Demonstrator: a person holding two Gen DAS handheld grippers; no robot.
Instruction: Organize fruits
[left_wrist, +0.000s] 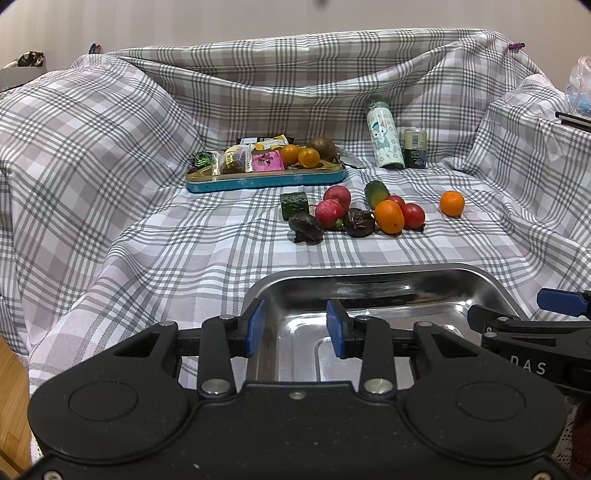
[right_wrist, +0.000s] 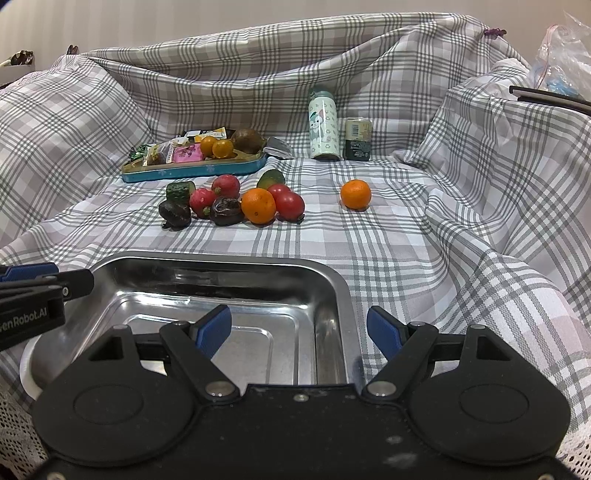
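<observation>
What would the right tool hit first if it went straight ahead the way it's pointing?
Probably the steel tray's right wall, which lies between the open right tool's fingers; clearing that, only bare checked cloth follows.

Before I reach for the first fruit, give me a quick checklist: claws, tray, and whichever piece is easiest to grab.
1. Left claw open, nothing between its fingers: ok.
2. Right claw open and empty: ok.
3. Steel tray holds nothing and sits just ahead of both claws: ok.
4. Lone orange stands apart from the pile on the plaid cloth, with room for fingers on both sides: ok.
5. Pile fruit, such as the middle orange, touches its neighbours, so a clean grasp there: not ok.
6. Whether the tray is steady on the soft cloth: cannot tell.
</observation>
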